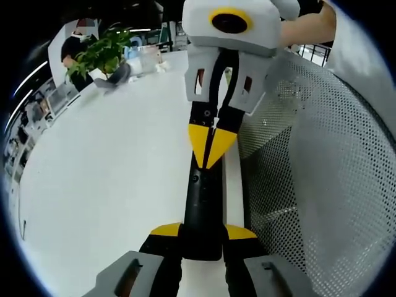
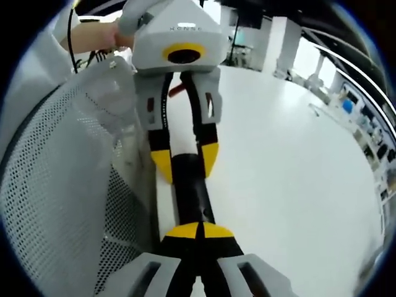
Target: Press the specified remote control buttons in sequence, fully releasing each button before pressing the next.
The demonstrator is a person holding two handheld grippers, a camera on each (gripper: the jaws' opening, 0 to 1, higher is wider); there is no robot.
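White table (image 1: 105, 185), one black remote (image 1: 202, 210) (left gripper (image 1: 204, 238) clamped), right gripper (image 1: 212, 148) closed atop

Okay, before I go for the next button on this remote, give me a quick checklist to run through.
1. Remote gripped by left gripper, one jaw on each side: ok.
2. Right gripper jaws closed to a single point for pressing: ok.
3. Right gripper's tip fully lifted off the remote: cannot tell; it lies over the remote's top face.
4. Which button sits under that tip: cannot tell.
5. Remote in sight in both gripper views: ok.
6. Mesh basket clear of the remote: cannot tell.
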